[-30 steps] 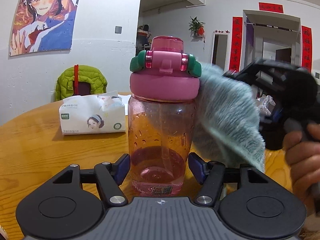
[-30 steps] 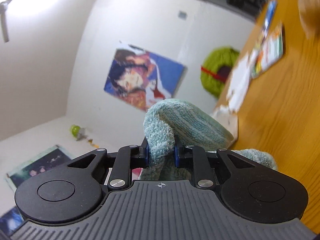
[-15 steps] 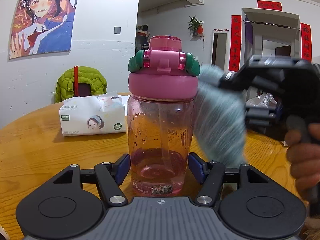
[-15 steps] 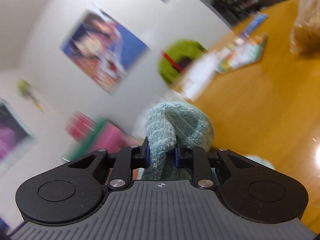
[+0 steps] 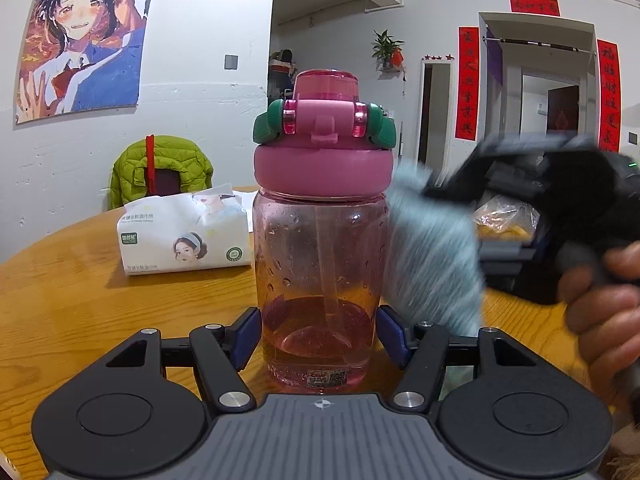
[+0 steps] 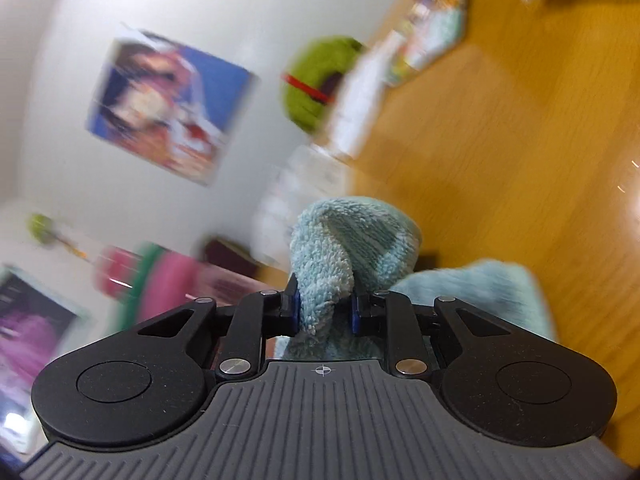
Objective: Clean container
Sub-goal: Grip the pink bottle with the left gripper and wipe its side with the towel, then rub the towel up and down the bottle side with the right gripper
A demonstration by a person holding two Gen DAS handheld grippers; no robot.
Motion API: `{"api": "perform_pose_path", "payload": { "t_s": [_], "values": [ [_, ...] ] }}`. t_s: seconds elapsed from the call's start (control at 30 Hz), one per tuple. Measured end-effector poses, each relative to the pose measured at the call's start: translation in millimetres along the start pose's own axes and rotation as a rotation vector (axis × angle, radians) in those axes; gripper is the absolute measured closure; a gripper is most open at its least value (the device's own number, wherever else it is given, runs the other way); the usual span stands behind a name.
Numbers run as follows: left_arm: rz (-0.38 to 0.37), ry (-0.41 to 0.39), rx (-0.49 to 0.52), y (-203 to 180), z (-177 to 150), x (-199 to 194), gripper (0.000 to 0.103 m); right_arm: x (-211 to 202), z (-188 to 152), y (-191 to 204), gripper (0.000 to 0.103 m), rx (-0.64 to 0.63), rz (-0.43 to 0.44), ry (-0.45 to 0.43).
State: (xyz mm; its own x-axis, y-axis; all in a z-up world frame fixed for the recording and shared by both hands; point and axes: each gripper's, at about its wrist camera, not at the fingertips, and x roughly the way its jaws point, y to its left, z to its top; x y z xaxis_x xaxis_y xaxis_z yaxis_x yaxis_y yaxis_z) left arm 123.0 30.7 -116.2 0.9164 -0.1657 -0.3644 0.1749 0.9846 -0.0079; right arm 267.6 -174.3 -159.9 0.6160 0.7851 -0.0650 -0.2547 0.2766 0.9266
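The pink bottle [image 5: 320, 248] stands upright on the wooden surface [image 5: 72, 292], held low on its clear body between the two fingers of the left claw [image 5: 320, 340], which is closed against its sides. The right claw [image 6: 323, 310] is clamped on a folded blue-green cloth [image 6: 340, 256], and the cloth is pressed against the bottle's right flank just under the pink lid [image 5: 323, 172] — blurred in both views, so a wiping stroke is judged to be under way.

Several risks are judged from this. The grip sits near the base while the cloth pushes high up, so the bottle could be levered over or twisted out of the fingers if the stroke is pressed hard. Droplets are seen on the wall; whether they lie inside or outside cannot be told, but a wet wall would be slippery. Reddish liquid lies in the bottom, and a spill could follow if the lid is not tight. The cloth's loose tail could also be caught on the green lugs of the lid.

A tissue pack [image 5: 184, 236] rests on the surface behind and to the left — well apart from the bottle. Beyond it a chair with a green jacket [image 5: 160, 168], a poster [image 5: 80, 36] on the white wall, red door banners [image 5: 466, 84] and a potted plant [image 5: 386, 48] are seen.
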Motion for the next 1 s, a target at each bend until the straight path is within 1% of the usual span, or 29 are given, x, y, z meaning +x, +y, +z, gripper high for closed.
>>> {"api": "perform_pose_path", "payload": {
  "t_s": [0.07, 0.1, 0.2, 0.23, 0.33, 0.37, 0.43, 0.47, 0.5, 0.53, 0.6, 0.63, 0.87, 1.0],
  "values": [
    [0.0, 0.0, 0.001, -0.4, -0.2, -0.4, 0.043, -11.7, 0.9, 6.9, 0.079, -0.007, 0.124, -0.044],
    [0.001, 0.001, 0.002, -0.6, -0.3, -0.6, 0.043, -10.2, 0.6, 5.3, 0.079, 0.007, 0.133, -0.038],
    [0.003, 0.002, 0.005, -1.0, 0.3, 0.0, 0.043, 0.7, -0.9, -4.4, 0.079, 0.068, 0.113, 0.004],
    [0.004, 0.002, 0.007, -0.8, 2.0, 1.3, 0.043, 5.7, -0.8, -9.7, 0.079, 0.085, 0.066, 0.028],
    [0.004, 0.002, 0.006, -0.7, 1.8, 1.9, 0.043, 21.5, -0.4, -26.1, 0.079, 0.124, -0.122, 0.112],
    [0.005, 0.003, 0.005, -0.7, 2.0, 1.7, 0.043, 21.9, -0.8, -25.7, 0.078, 0.118, -0.139, 0.118],
    [0.007, 0.007, -0.002, -1.3, 2.8, 0.8, 0.043, 20.1, -1.4, -22.4, 0.078, 0.098, -0.139, 0.114],
    [0.012, 0.007, -0.01, -2.3, 3.8, -1.2, 0.037, 19.2, -1.7, -20.7, 0.077, 0.088, -0.138, 0.112],
    [0.021, 0.007, -0.018, -3.5, 4.8, -3.3, 0.027, 18.3, -2.0, -19.0, 0.077, 0.078, -0.138, 0.109],
    [0.043, 0.009, -0.025, -5.8, 5.8, -6.1, 0.023, 17.4, -2.3, -17.3, 0.077, 0.068, -0.138, 0.107],
    [0.093, 0.023, -0.035, -10.2, 7.2, -10.1, 0.023, 15.5, -3.0, -14.0, 0.077, 0.048, -0.137, 0.103],
    [0.097, 0.027, -0.04, -11.5, 7.8, -11.2, 0.023, 14.6, -3.3, -12.3, 0.077, 0.038, -0.137, 0.101],
    [0.0, -0.02, 0.005, -17.6, 5.1, -12.4, 0.025, 8.2, -5.5, -0.5, 0.077, -0.031, -0.135, 0.085],
    [0.005, -0.025, -0.014, -10.8, 6.1, -10.3, 0.026, 4.5, -6.7, 6.2, 0.077, -0.071, -0.134, 0.077]
  ]
}}
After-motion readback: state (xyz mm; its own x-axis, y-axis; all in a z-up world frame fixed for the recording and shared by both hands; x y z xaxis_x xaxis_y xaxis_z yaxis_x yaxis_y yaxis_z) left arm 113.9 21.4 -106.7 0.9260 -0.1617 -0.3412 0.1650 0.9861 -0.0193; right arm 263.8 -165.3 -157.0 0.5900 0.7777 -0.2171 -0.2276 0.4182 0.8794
